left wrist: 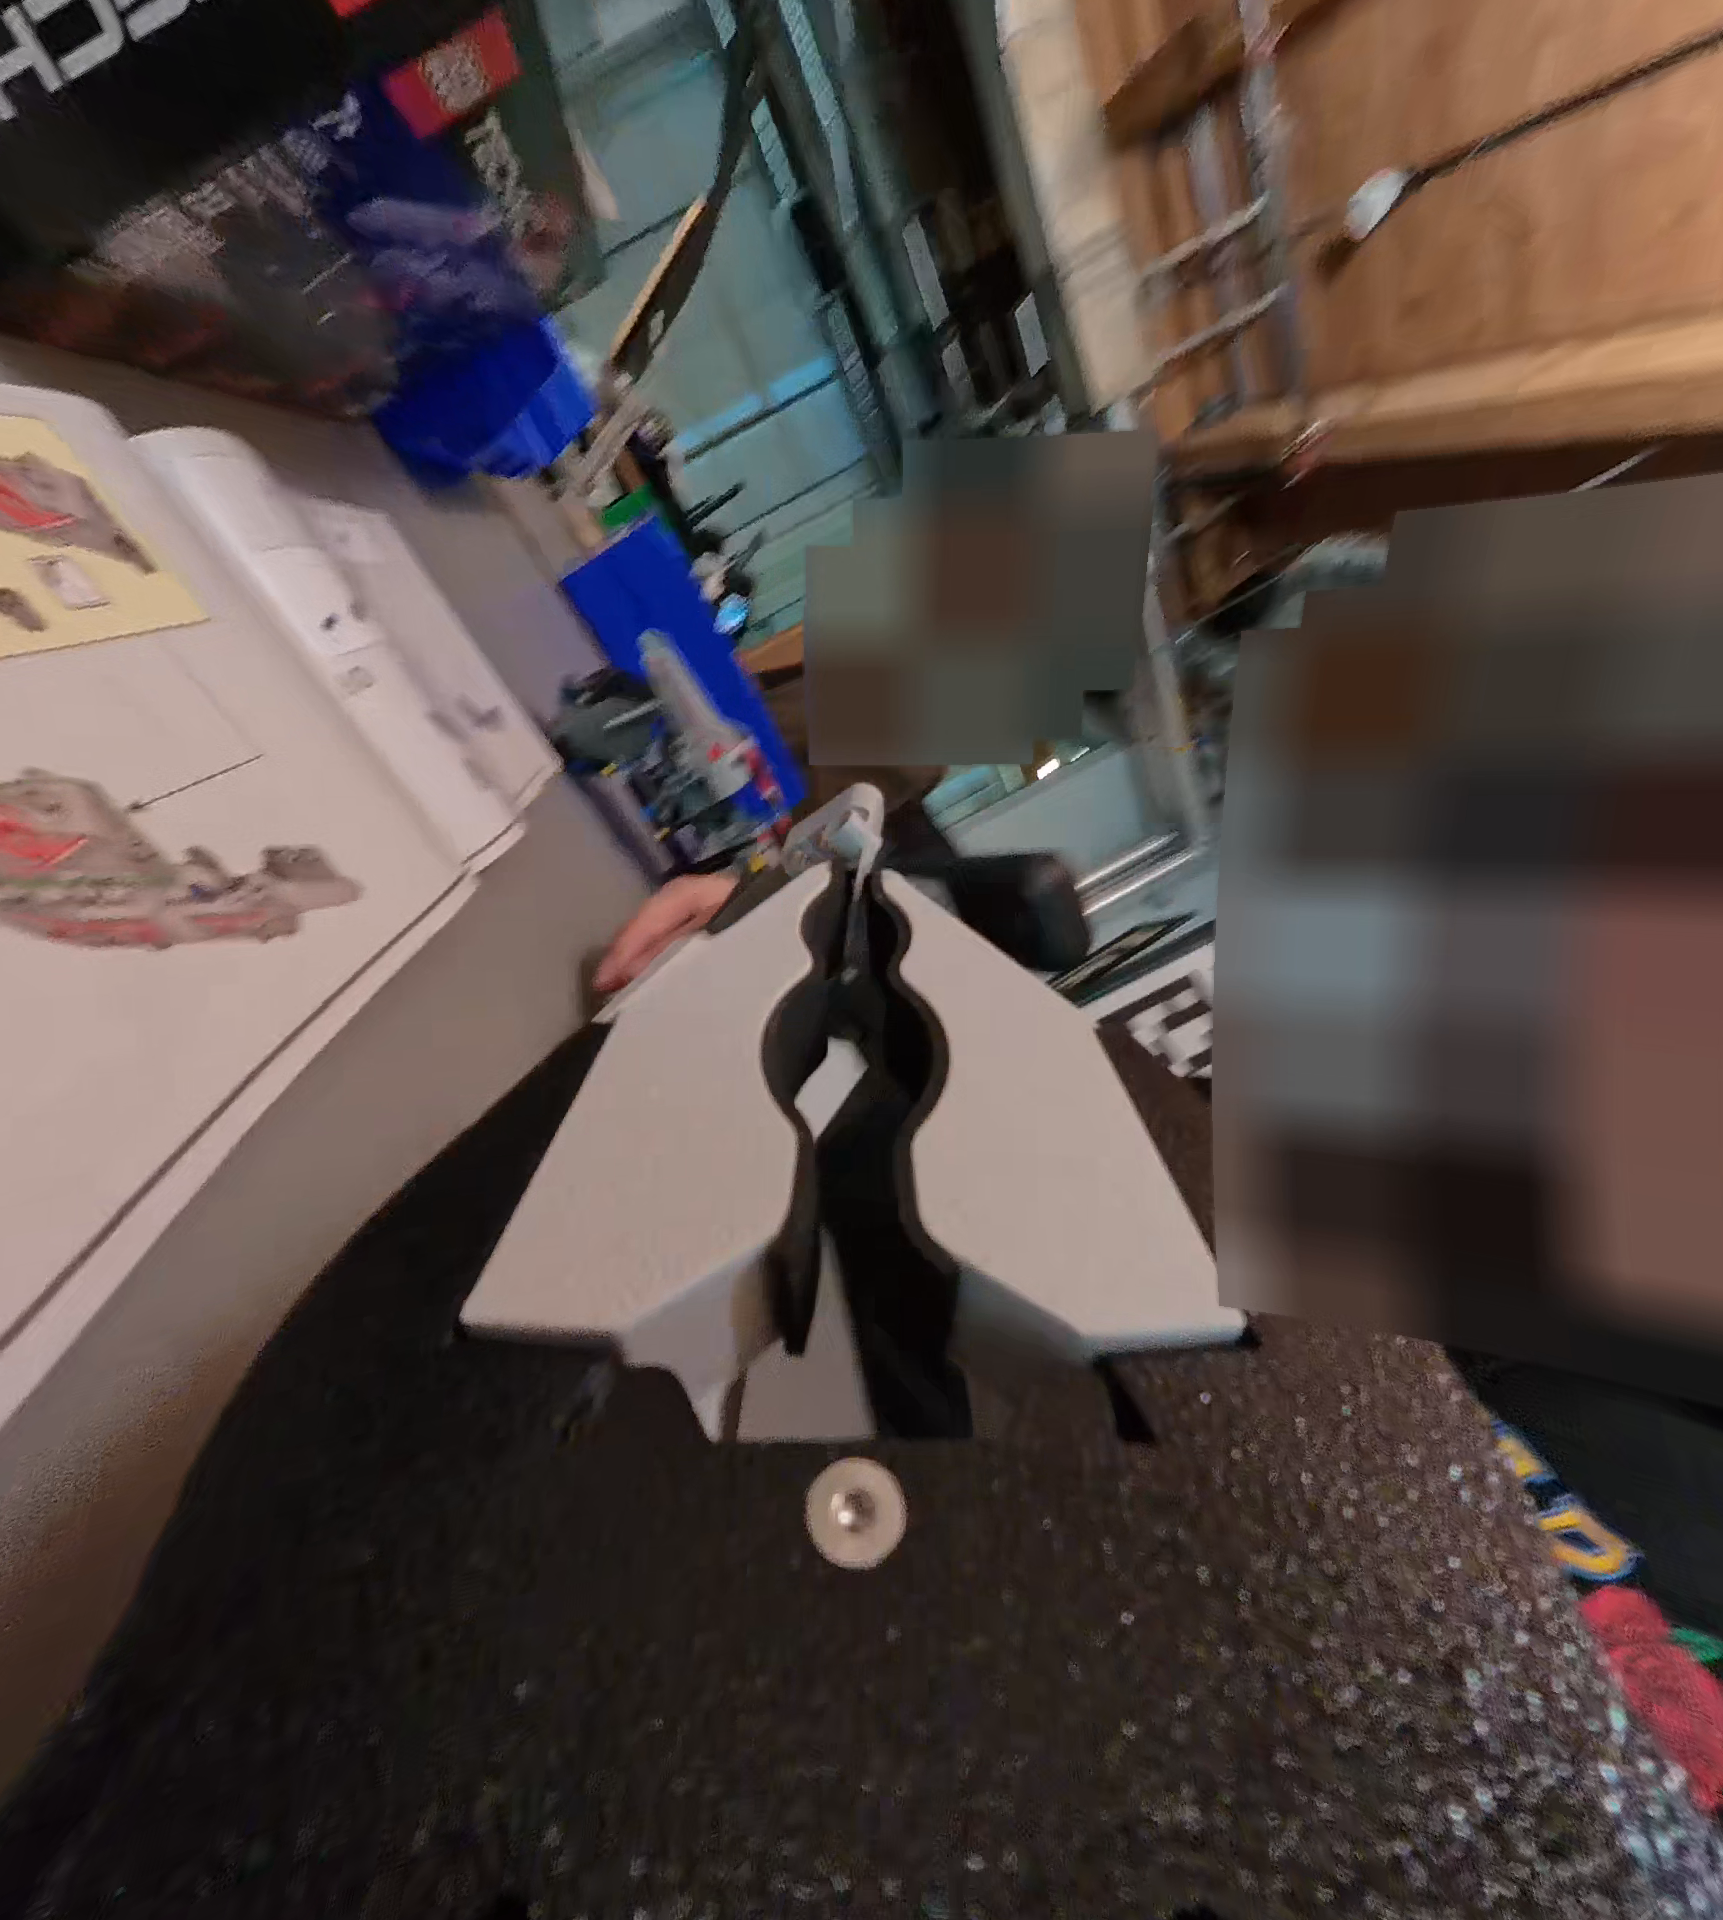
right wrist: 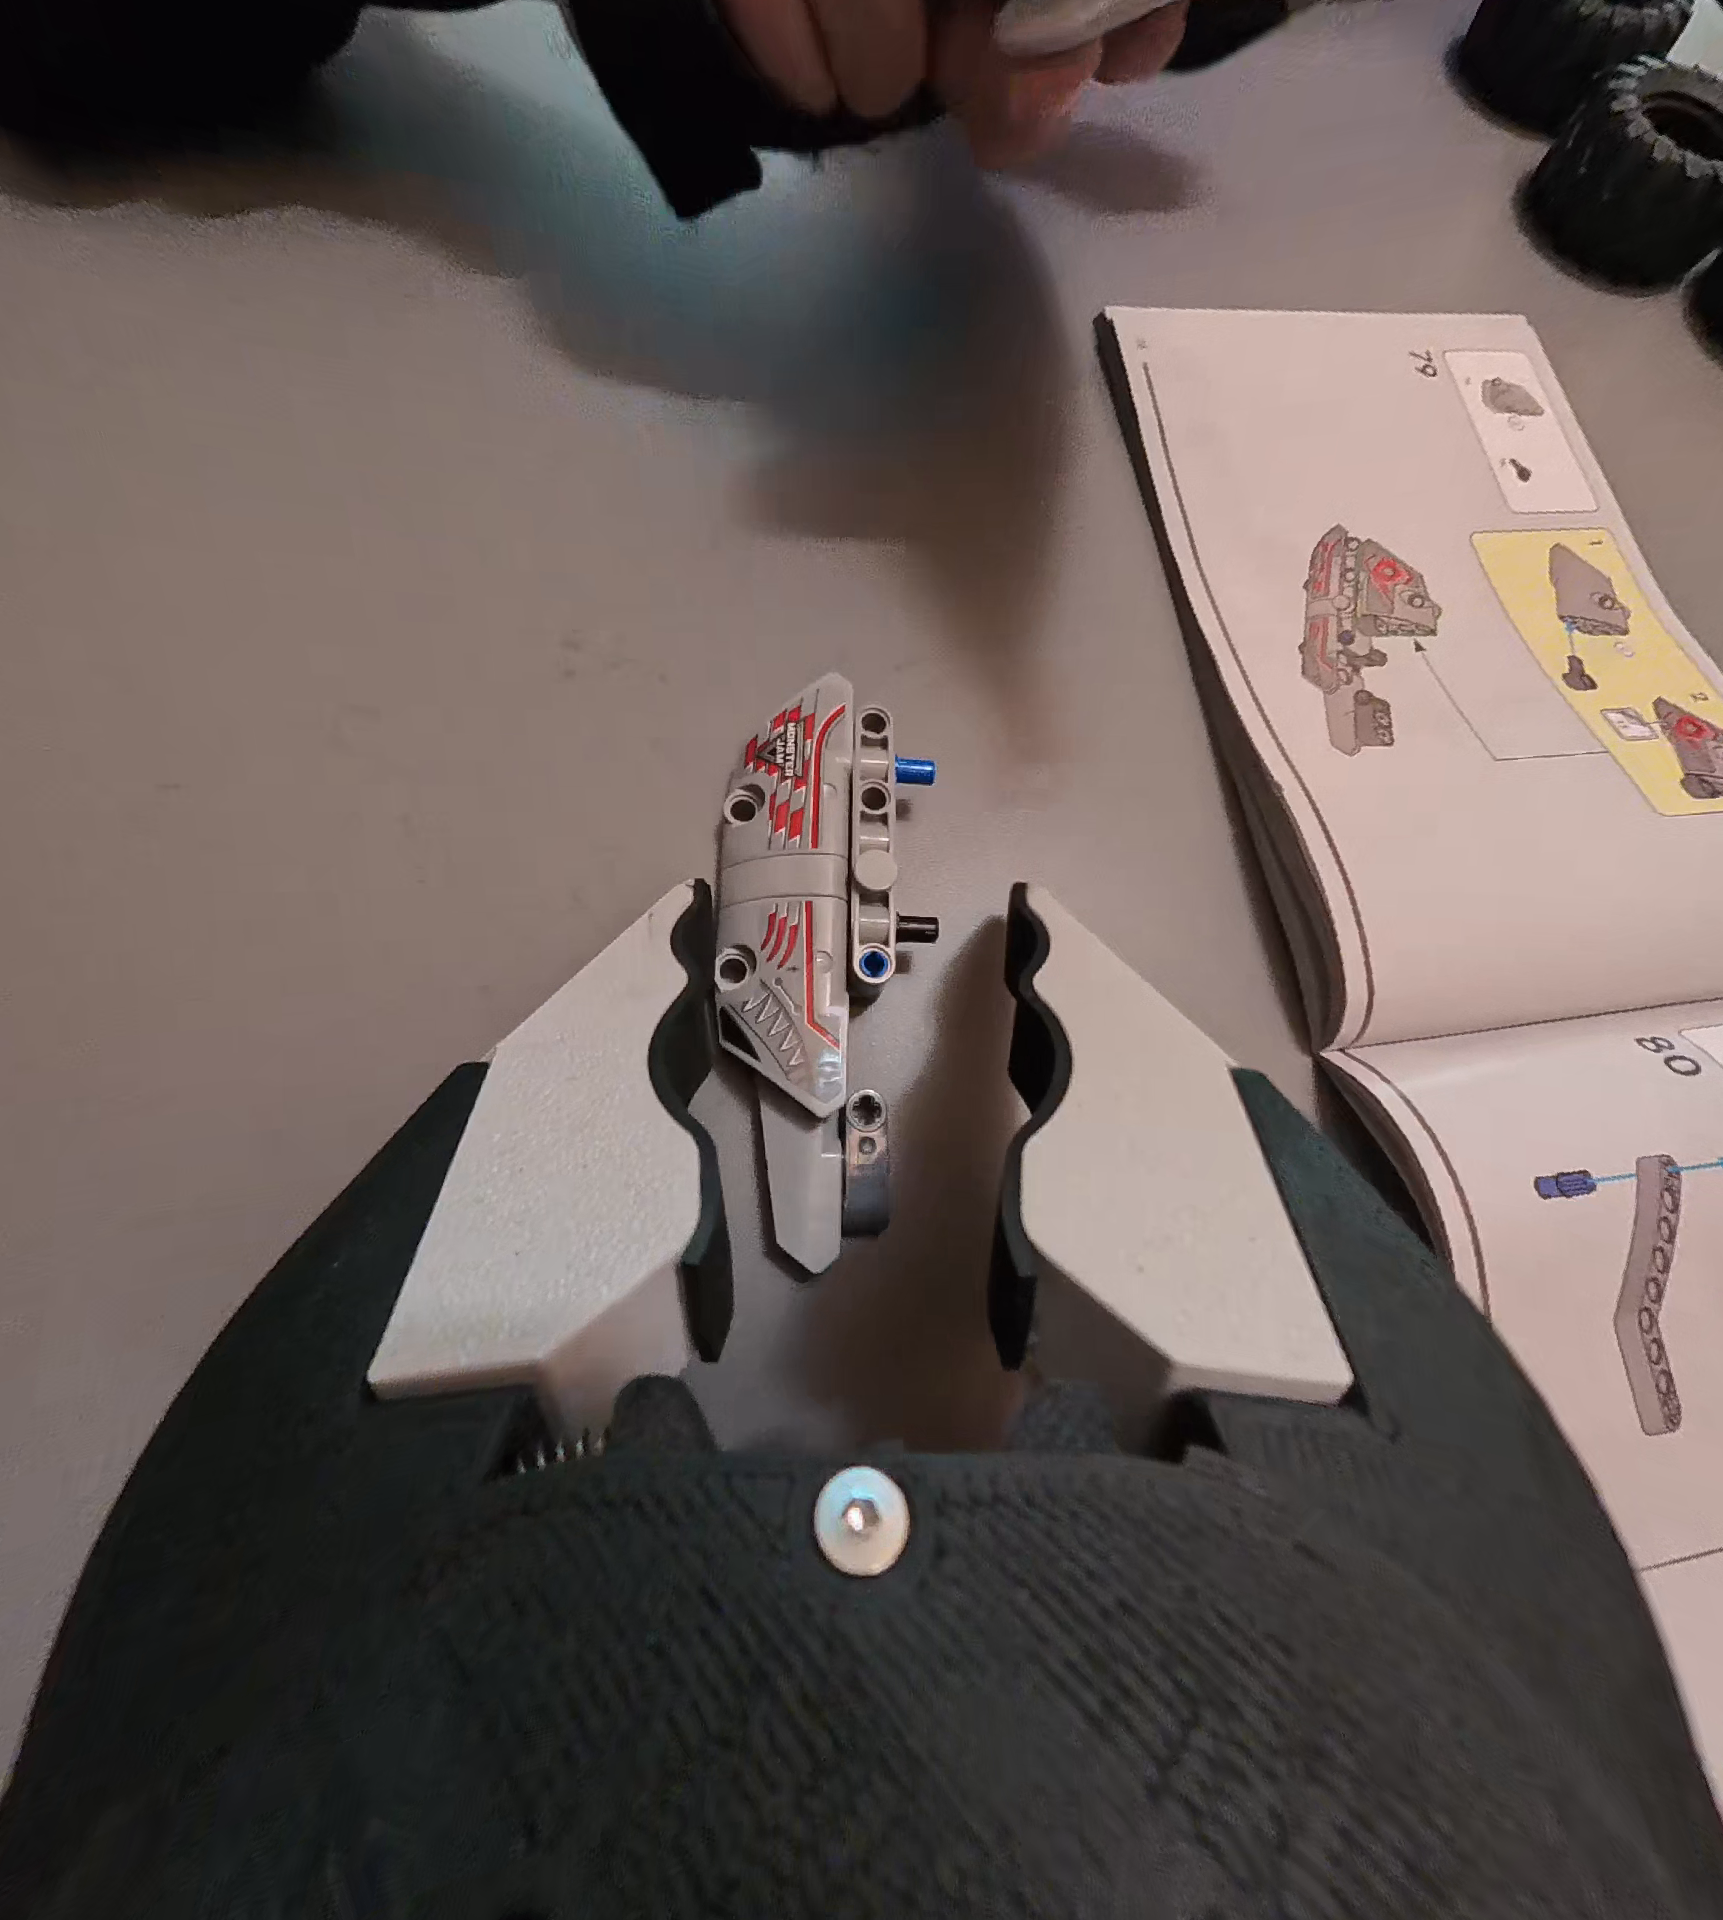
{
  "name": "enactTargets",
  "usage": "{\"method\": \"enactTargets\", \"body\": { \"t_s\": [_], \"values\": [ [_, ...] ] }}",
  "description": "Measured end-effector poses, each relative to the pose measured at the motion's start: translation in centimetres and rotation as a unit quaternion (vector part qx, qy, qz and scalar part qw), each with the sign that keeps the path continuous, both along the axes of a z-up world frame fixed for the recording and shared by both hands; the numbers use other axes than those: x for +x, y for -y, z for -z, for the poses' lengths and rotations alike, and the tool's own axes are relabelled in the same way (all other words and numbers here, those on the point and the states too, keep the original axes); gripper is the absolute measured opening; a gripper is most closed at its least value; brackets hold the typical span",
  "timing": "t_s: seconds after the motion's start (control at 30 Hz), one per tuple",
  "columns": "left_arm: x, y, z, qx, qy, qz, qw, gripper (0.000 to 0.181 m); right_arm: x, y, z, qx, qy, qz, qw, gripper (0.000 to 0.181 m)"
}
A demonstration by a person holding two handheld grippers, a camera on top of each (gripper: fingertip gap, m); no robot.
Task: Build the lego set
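Observation:
A grey lego assembly (right wrist: 803,935) with red stripes and blue and black pins lies flat on the grey table. My right gripper (right wrist: 852,904) is open just over it, and the assembly's near half lies between the fingers. My left gripper (left wrist: 852,883) is raised off the table and tilted, shut on a small light grey lego piece (left wrist: 841,826) that sticks out past its tips. The open instruction booklet shows in the left wrist view (left wrist: 109,831) and in the right wrist view (right wrist: 1459,831).
Several black tyres (right wrist: 1688,166) sit at the table's far right. A person's hands (right wrist: 940,62) in dark sleeves rest at the far edge. A dark lego box (left wrist: 161,187), blue bins (left wrist: 659,613) and wooden shelving (left wrist: 1511,208) stand behind.

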State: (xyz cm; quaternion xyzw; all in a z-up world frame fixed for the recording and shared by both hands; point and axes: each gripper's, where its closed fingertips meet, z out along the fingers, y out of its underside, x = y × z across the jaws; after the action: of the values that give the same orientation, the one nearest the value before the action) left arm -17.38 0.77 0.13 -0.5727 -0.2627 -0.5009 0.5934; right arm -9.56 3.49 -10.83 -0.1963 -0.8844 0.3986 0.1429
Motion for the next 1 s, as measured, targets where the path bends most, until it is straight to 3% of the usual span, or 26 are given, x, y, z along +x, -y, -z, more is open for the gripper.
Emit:
{"method": "enactTargets", "body": {
  "t_s": [0.03,0.13,0.5,0.77,0.93,1.0],
  "values": [
    [0.5,0.1,0.7,-0.024,-0.032,0.005,0.999,0.000,0.0,0.0,0.0,-0.001,0.003,0.001,1.000,0.055],
    [2.5,-0.1,1.6,-0.043,-0.110,0.029,0.993,0.000,0.3,0.1,0.1,-0.006,0.020,-0.002,1.000,0.049],
    [5.9,-0.2,2.2,-0.040,-0.208,0.089,0.973,0.000,0.6,0.3,0.3,-0.012,0.040,-0.009,0.999,0.041],
    [6.1,0.2,3.3,-0.069,-0.268,0.098,0.956,0.000,0.2,0.8,-0.2,0.015,-0.047,-0.036,0.998,0.040],
    [7.7,1.7,5.6,-0.123,-0.307,0.173,0.928,0.000,-0.3,1.0,-0.5,0.025,-0.091,-0.039,0.995,0.040],
    [9.3,2.9,6.5,-0.133,-0.314,0.234,0.911,0.000,-0.6,0.9,-0.7,0.030,-0.114,-0.036,0.992,0.040]
  ]
}}
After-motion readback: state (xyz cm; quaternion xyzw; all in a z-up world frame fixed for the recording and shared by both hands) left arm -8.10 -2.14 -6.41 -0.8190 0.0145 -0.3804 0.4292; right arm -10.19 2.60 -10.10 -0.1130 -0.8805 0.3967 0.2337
